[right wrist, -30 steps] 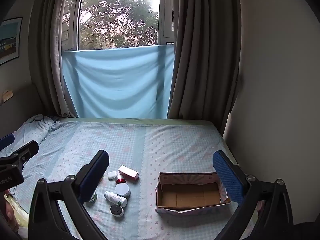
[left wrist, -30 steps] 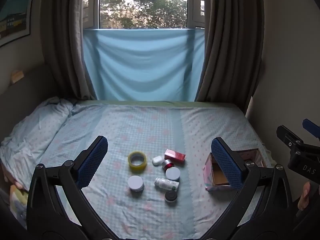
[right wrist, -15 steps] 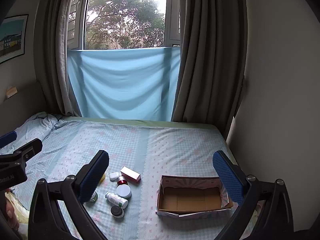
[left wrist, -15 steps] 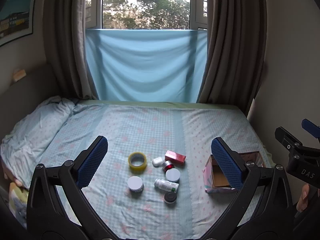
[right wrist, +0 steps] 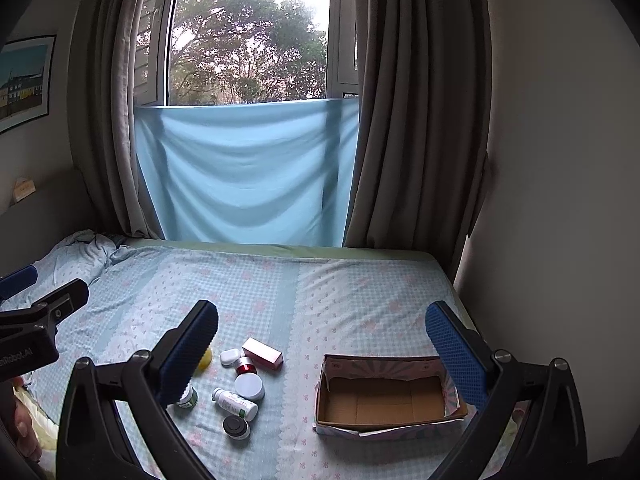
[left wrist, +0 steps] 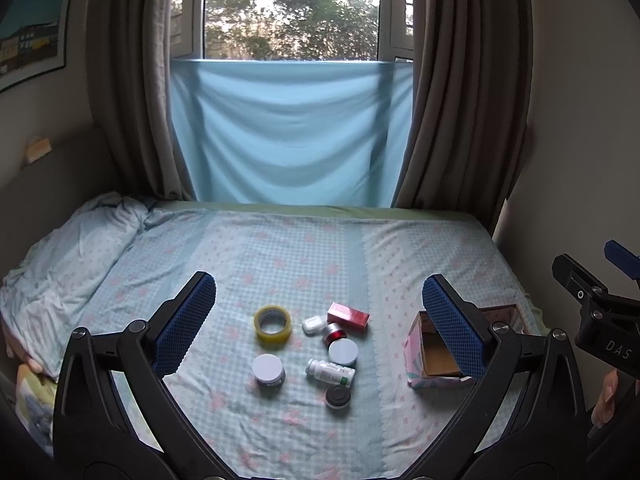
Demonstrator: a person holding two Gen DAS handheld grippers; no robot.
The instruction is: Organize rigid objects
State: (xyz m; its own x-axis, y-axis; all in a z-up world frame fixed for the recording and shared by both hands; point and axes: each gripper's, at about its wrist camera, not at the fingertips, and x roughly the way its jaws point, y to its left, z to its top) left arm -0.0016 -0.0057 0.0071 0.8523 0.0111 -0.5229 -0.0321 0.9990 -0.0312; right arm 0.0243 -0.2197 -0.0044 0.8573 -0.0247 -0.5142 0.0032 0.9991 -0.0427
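Several small items lie together on the bed: a yellow tape roll (left wrist: 273,323), a red box (left wrist: 347,316), a white earbud case (left wrist: 311,325), a red-banded jar (left wrist: 334,332), a white-lidded jar (left wrist: 269,369), another white-lidded jar (left wrist: 343,352), a white pill bottle (left wrist: 330,372) and a black-capped jar (left wrist: 338,397). An open, empty cardboard box (right wrist: 384,398) sits to their right. My left gripper (left wrist: 318,320) is open and empty above them. My right gripper (right wrist: 320,344) is open and empty, between the items and the box.
The bed (left wrist: 280,256) has a light blue patterned sheet, rumpled bedding at the left (left wrist: 68,256). A blue cloth (left wrist: 288,132) hangs under the window between grey curtains. A wall (right wrist: 560,200) stands close on the right.
Both views have tilted upward a little and pulled back, so the items and the box sit lower in frame. Both grippers stay open; nothing on the bed moved.
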